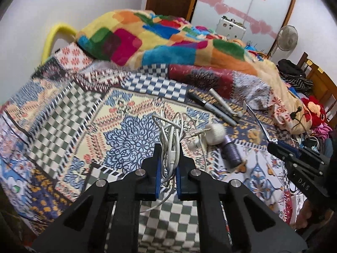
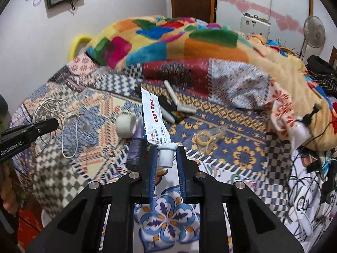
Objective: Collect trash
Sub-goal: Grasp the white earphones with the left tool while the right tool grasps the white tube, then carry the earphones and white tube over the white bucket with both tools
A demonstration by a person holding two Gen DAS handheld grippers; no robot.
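Observation:
My left gripper [image 1: 168, 149] is shut on a tangle of white cable [image 1: 170, 132] and holds it above the patterned bedspread [image 1: 63, 113]. It shows in the right wrist view [image 2: 55, 123] with the cable [image 2: 52, 113] hanging from it. My right gripper [image 2: 166, 149] is shut on the cap of a white ointment tube [image 2: 152, 118], which points away from me. In the left wrist view the right gripper [image 1: 271, 144] holds the tube [image 1: 256, 120] edge-on. A purple bottle with a white cap [image 2: 134, 139] lies just left of the tube.
A black marker [image 1: 212, 109] and a white razor [image 2: 179, 101] lie on the bed behind. A crumpled clear wrapper [image 2: 207, 137] lies to the right. A colourful blanket [image 2: 179, 40] is heaped at the back. Clothes and cables [image 2: 311, 168] clutter the right edge.

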